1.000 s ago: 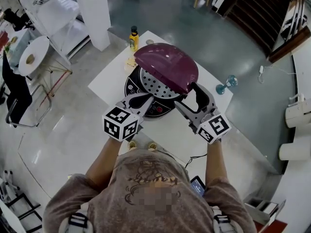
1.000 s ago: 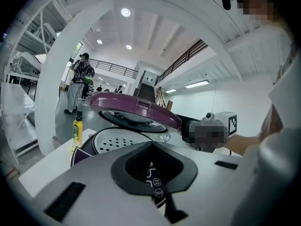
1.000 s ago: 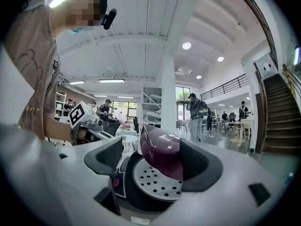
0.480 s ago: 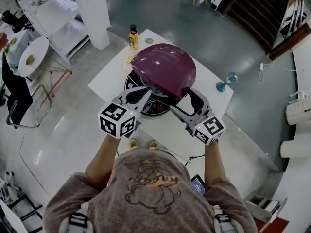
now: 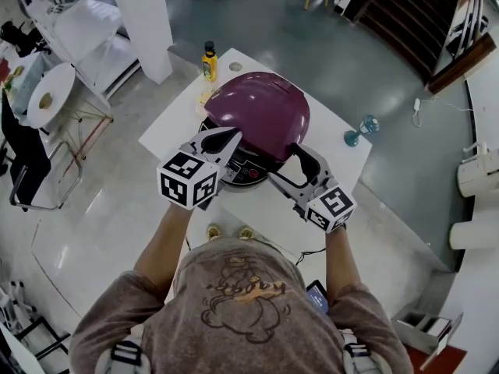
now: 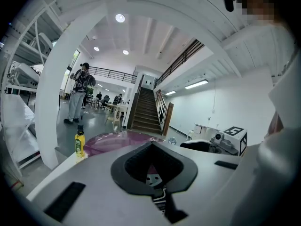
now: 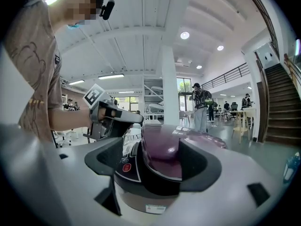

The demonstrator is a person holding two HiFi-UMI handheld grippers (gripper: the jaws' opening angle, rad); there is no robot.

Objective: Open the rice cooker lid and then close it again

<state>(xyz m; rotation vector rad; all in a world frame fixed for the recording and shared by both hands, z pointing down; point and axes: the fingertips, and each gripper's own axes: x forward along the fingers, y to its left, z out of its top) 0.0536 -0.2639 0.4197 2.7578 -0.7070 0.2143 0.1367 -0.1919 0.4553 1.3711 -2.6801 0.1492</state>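
Down came the maroon domed lid, now seated on the dark rice cooker on the white surface. We held the right gripper spread around its front lip and the left gripper clenched empty beside it. We judged the closing nearly done.
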